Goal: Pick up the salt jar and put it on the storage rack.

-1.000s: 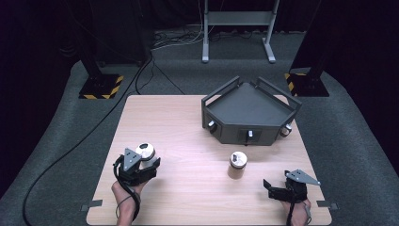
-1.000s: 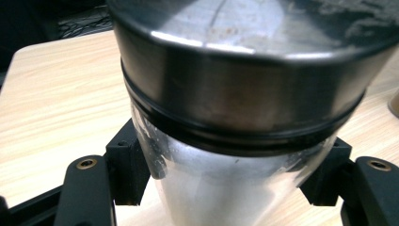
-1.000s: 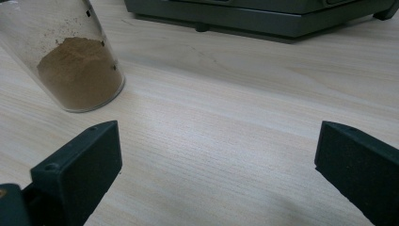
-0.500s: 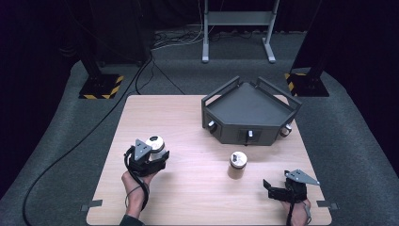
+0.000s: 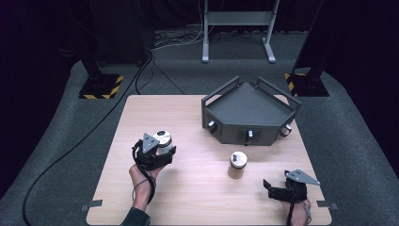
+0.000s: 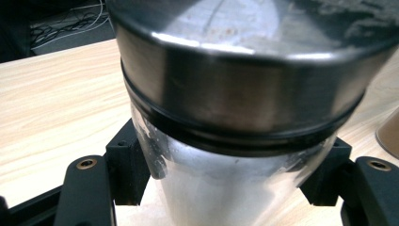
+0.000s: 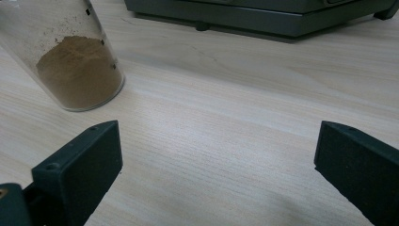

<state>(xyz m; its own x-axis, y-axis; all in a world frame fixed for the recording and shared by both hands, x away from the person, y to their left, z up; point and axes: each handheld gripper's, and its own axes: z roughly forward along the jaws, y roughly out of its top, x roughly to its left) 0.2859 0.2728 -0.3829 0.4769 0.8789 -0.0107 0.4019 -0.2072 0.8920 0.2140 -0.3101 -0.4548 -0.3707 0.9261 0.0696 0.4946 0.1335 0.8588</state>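
Observation:
My left gripper is shut on a clear jar with a metal lid, held over the left half of the wooden table. In the left gripper view the jar looms large, its glass body pinched between the two black pads. A second jar with brown powder inside stands upright near the table's middle; in the right gripper view this powder jar is at the upper left. My right gripper rests near the front right edge, open, its fingers wide apart over bare wood.
A dark grey angular tray with knobs on its front wall sits at the back right of the table; its base runs along the top of the right gripper view. Stand feet and cables lie on the floor behind.
My left gripper has carried the lidded jar to the right and a little farther from the person. The right gripper and the powder jar have stayed put.

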